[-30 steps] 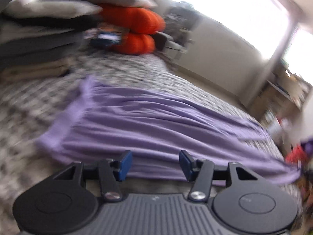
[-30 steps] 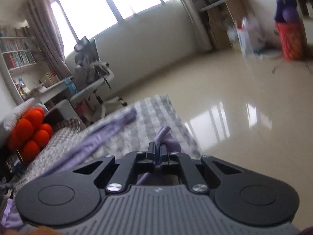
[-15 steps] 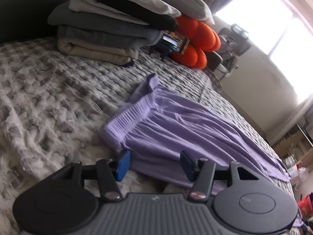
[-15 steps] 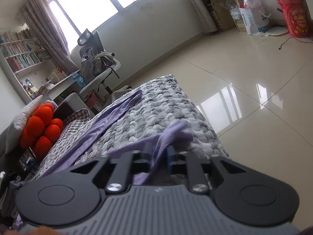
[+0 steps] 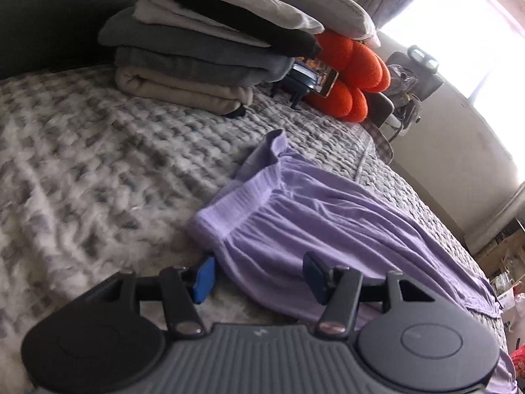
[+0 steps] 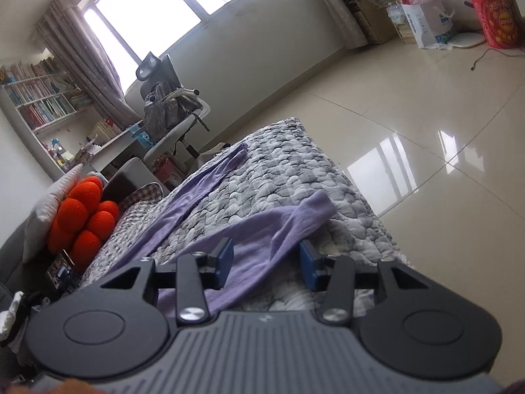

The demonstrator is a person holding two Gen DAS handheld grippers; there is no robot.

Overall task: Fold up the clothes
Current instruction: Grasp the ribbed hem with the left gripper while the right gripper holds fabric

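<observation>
Purple trousers (image 5: pixel 311 216) lie spread on a grey-and-white checked bed cover (image 5: pixel 98 164). The gathered waistband faces my left gripper (image 5: pixel 259 272), which stands open just short of the waistband's near corner, its left pad beside the cloth's edge. In the right wrist view the near trouser leg (image 6: pixel 295 223) ends at the foot of the bed. My right gripper (image 6: pixel 266 261) has its jaws opening; that leg's cloth lies between the blue pads, which do not press on it. The other leg (image 6: pixel 203 184) stretches toward the far corner.
A stack of folded clothes (image 5: pixel 197 59) sits at the head of the bed, with an orange cushion (image 5: pixel 357 65) and a phone on a stand (image 5: pixel 315 78) beside it. The bed's foot drops to a glossy tiled floor (image 6: pixel 426 131). An office chair (image 6: pixel 170 105) stands beyond.
My right gripper went from shut on the trouser leg's end to open, and the cloth dropped onto the bed. The left gripper swung round toward the waistband corner, staying open.
</observation>
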